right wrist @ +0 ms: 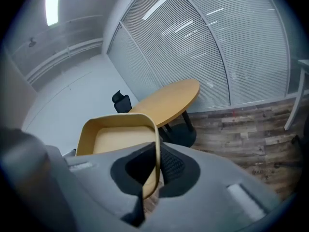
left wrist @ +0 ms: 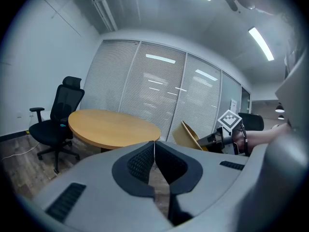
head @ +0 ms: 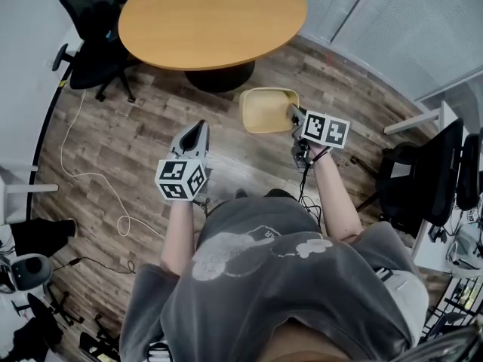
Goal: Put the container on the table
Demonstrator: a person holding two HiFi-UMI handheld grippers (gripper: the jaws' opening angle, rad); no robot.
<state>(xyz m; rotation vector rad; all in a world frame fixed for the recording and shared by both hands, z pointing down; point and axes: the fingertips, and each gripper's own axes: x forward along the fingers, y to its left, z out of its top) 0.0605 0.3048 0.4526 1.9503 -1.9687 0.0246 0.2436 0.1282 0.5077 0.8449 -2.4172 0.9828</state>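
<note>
A pale yellow container [head: 268, 109] hangs in the air above the wooden floor, short of the round wooden table [head: 211, 17]. My right gripper [head: 293, 114] is shut on the container's right rim. In the right gripper view the container [right wrist: 118, 137] fills the middle, its wall pinched between the jaws of the right gripper [right wrist: 155, 170], with the table [right wrist: 169, 100] beyond. My left gripper [head: 198, 130] is held beside it to the left, shut and empty. The left gripper view shows the left gripper [left wrist: 154, 161] shut, and further off the table [left wrist: 111, 128] and the container [left wrist: 188, 135].
A black office chair [head: 94, 32] stands left of the table, another chair [head: 426, 176] at the right. A white cable [head: 90, 176] trails over the floor on the left. Blinds [left wrist: 159, 95] cover the glass wall behind the table.
</note>
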